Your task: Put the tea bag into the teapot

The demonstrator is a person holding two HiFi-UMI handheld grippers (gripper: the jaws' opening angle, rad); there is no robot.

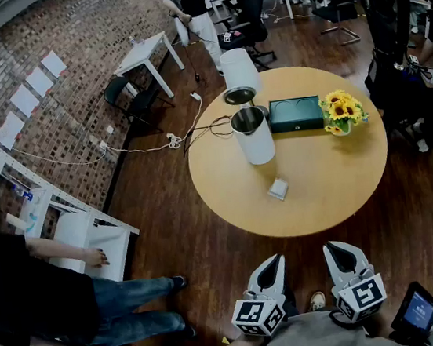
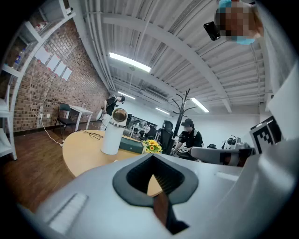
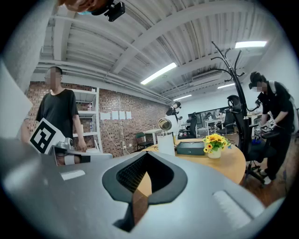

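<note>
A white cylindrical teapot [image 1: 253,136] stands on the round wooden table [image 1: 338,192] with its lid flipped up and its mouth uncovered. The small pale tea bag [image 1: 279,189] lies flat on the table, nearer me than the pot. Both grippers hang off the table's near edge, close to my body: the left gripper [image 1: 273,262] and the right gripper [image 1: 332,249] are shut with nothing in them. The left gripper view shows its jaws [image 2: 152,158] meeting, with the teapot [image 2: 112,137] far ahead. In the right gripper view the jaws [image 3: 146,155] also meet, and the teapot [image 3: 166,143] stands far off.
A dark green box [image 1: 296,114] and a small vase of sunflowers [image 1: 341,113] stand behind the pot. A person in black [image 1: 28,304] stands by white shelves at the left. Cables [image 1: 157,144] trail across the floor. A coat rack [image 3: 233,84] and office chairs stand beyond the table.
</note>
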